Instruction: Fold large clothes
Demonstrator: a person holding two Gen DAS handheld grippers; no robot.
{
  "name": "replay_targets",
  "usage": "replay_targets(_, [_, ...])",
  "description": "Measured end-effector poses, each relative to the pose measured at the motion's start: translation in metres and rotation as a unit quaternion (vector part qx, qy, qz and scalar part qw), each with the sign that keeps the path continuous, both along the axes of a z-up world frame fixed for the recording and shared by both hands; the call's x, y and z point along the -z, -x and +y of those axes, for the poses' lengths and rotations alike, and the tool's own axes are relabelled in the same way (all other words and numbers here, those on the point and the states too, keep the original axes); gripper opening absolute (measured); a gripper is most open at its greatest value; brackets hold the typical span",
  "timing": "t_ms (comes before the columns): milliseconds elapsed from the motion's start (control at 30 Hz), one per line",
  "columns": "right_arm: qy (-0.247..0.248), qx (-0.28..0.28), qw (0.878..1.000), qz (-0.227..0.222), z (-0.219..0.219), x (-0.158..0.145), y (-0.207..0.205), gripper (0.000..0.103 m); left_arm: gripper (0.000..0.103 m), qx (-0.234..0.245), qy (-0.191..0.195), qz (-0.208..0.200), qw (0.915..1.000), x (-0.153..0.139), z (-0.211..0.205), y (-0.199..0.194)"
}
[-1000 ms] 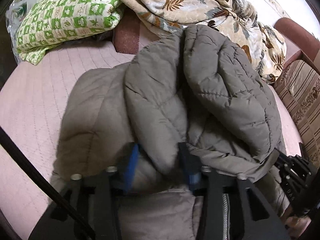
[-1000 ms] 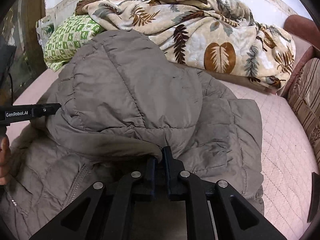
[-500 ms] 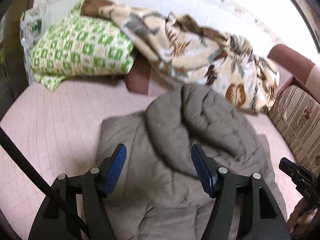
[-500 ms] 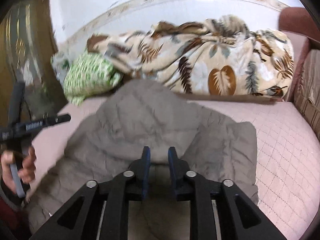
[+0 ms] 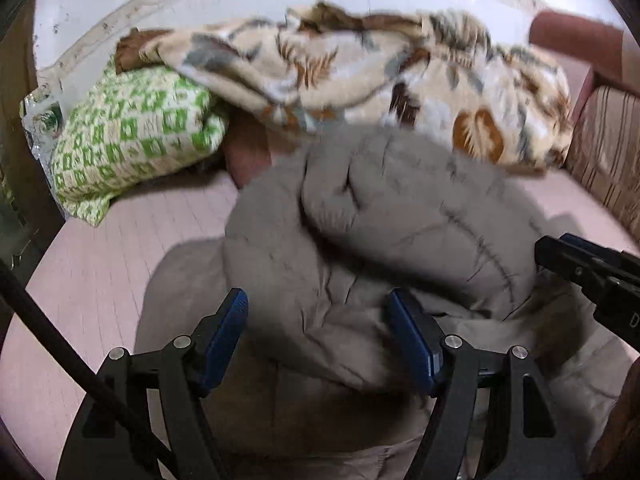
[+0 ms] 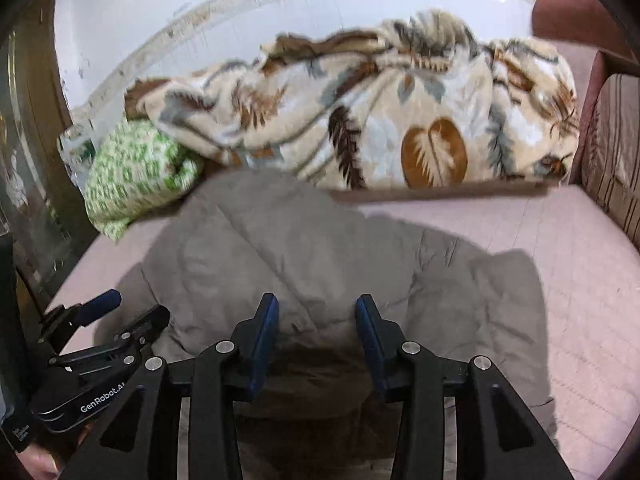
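Note:
A grey-brown quilted puffer jacket (image 5: pixel 380 232) lies folded over on the pink quilted bed (image 5: pixel 120 248); it fills the middle of the right wrist view (image 6: pixel 304 256) too. My left gripper (image 5: pixel 320 316) hovers at the jacket's near edge, its jaws opening, blue pads (image 5: pixel 228 320) apart and pressing on nothing. My right gripper (image 6: pixel 316 320) sits over the near edge as well, jaws opening, pads (image 6: pixel 266 320) clear of the fabric. Each gripper shows in the other's view: the right one (image 5: pixel 592 272) at the right edge, the left one (image 6: pixel 100 336) at lower left.
A leaf-patterned blanket (image 6: pixel 380 120) is bunched along the back by the wall. A green-and-white pillow (image 5: pixel 132 136) lies at the back left. A striped, reddish sofa arm (image 6: pixel 616 148) borders the right side. Bare pink bedding (image 6: pixel 580 264) shows right of the jacket.
Both grippers let go of the jacket and pulled back from it; their jaws went from closed on the fabric to apart. The jacket's folded-over part now rests on the bed.

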State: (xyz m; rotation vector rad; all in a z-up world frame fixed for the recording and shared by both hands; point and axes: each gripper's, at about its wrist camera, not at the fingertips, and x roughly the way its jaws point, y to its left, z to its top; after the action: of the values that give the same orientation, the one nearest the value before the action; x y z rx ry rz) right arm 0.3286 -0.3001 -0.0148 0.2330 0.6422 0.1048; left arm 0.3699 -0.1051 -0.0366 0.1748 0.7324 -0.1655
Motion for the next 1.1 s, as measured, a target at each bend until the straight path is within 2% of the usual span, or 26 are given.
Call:
replay_targets(133, [0.023, -0.010, 0.998, 0.051, 0.010, 0.028, -0.012, 0.045, 0.079, -0.011, -0.006, 0.056, 0.9984, 0.025, 0.004, -0.012])
replay_targets(200, [0.038, -0.010, 0.997, 0.072, 0.015, 0.043, -0.018, 0.045, 0.081, -0.010, -0.009, 0.061, 0.9980, 0.031, 0.004, -0.012])
replay_targets(300, [0.061, -0.012, 0.995, 0.076, 0.021, 0.050, -0.019, 0.046, 0.082, -0.006, -0.020, 0.057, 0.9981, 0.032, 0.002, -0.011])
replay_targets(500, [0.043, -0.013, 0.997, 0.067, 0.013, 0.039, -0.009, 0.046, 0.081, 0.001, -0.004, 0.047, 0.9989, 0.017, 0.006, -0.002])
replay_targets(667, [0.005, -0.008, 1.000, 0.019, 0.005, 0.007, 0.009, 0.053, 0.081, 0.015, 0.017, 0.009, 0.9997, -0.013, 0.009, 0.013])
replay_targets(767, [-0.003, -0.024, 1.000, 0.002, 0.011, -0.004, 0.016, 0.057, 0.081, 0.028, 0.023, 0.013, 0.9993, -0.014, 0.006, 0.016])
replay_targets(833, [-0.004, -0.035, 0.999, 0.003, 0.018, -0.005, 0.016, 0.057, 0.081, 0.031, 0.013, 0.019, 0.9993, -0.009, 0.002, 0.015])
replay_targets(967, [0.018, -0.039, 0.999, 0.033, 0.027, 0.013, 0.009, 0.057, 0.081, 0.018, -0.002, 0.042, 0.9990, 0.006, 0.000, 0.007])
replay_targets(1100, [0.021, -0.049, 0.995, 0.086, 0.027, 0.040, -0.002, 0.058, 0.081, 0.010, 0.012, 0.077, 0.9969, 0.020, 0.005, -0.002])
